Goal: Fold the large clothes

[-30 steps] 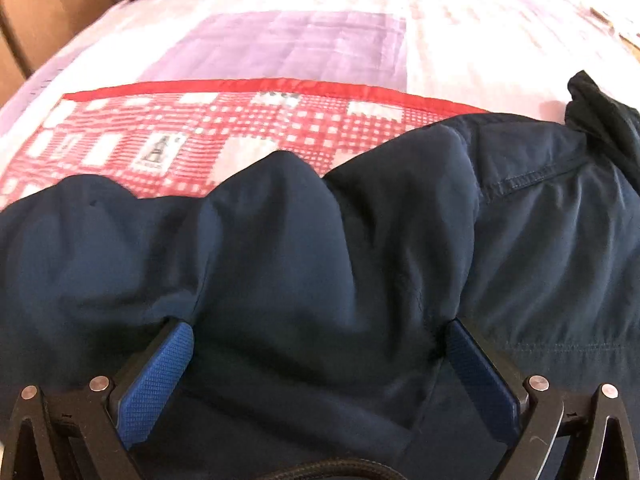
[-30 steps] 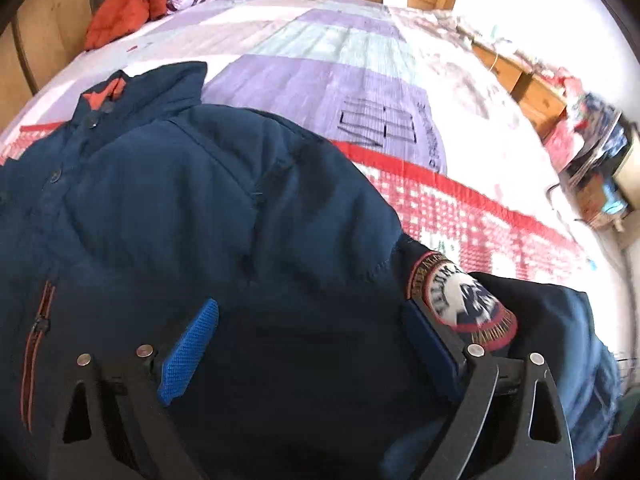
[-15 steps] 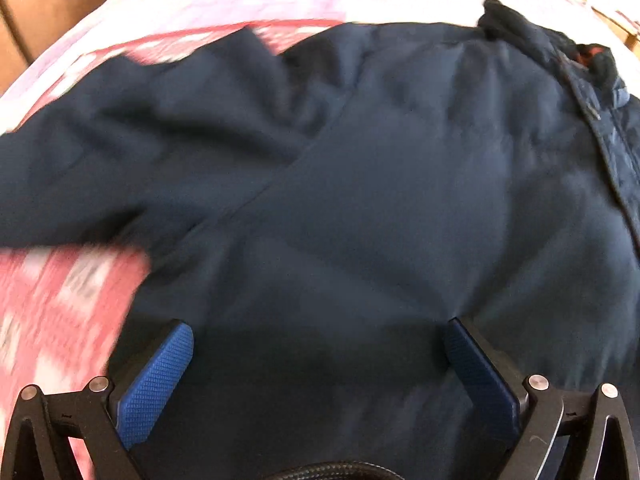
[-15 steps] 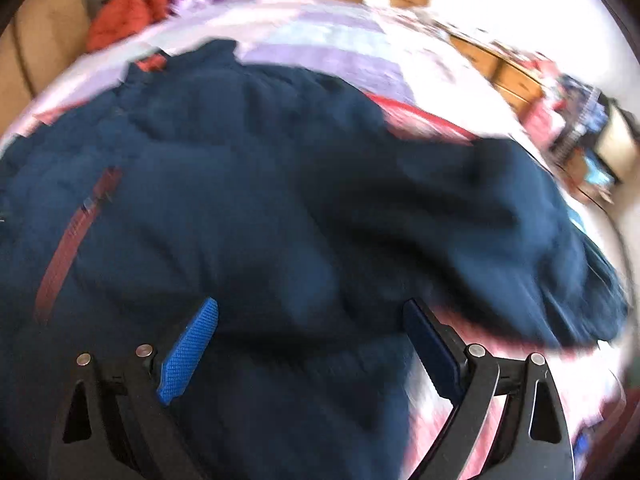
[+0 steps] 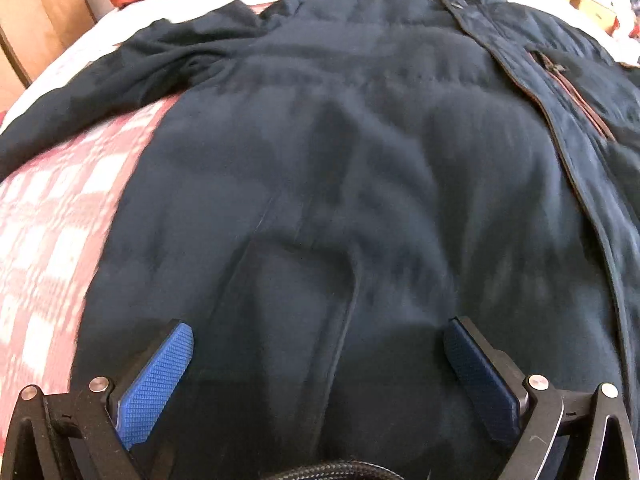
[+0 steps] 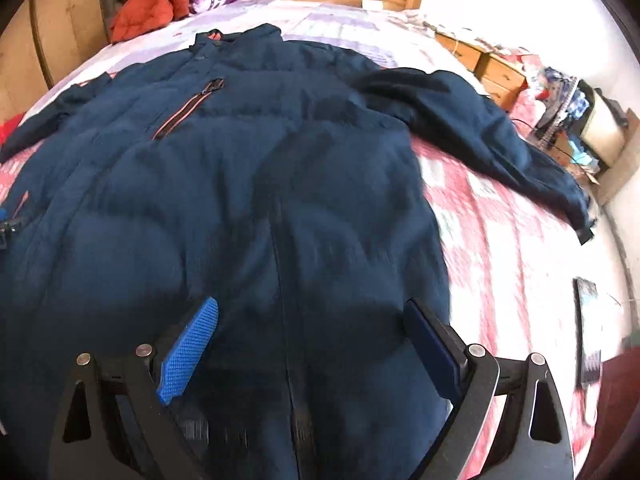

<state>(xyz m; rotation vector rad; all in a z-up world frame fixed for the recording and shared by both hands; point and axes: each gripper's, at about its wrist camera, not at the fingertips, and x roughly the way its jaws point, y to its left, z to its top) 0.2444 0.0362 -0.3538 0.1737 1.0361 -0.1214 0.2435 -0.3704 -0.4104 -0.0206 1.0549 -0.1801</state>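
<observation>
Already both claws stand spread wide with nothing pinched between the pads. The left gripper (image 5: 318,364) hovers just over the hem end of the navy jacket (image 5: 340,152); the right gripper (image 6: 310,344) does the same on its own half. From either claw the jacket runs straight out toward 12 o'clock, hem nearest, collar (image 6: 240,38) farthest, so its long axis lines up with the fingers. Further out, the left sleeve (image 5: 132,64) trails toward 10 o'clock across the red checked bedspread (image 5: 52,216), and the right sleeve (image 6: 492,120) toward 2 o'clock. Each sleeve likely belongs to the gripper on its own side, since each lies nearer that one.
</observation>
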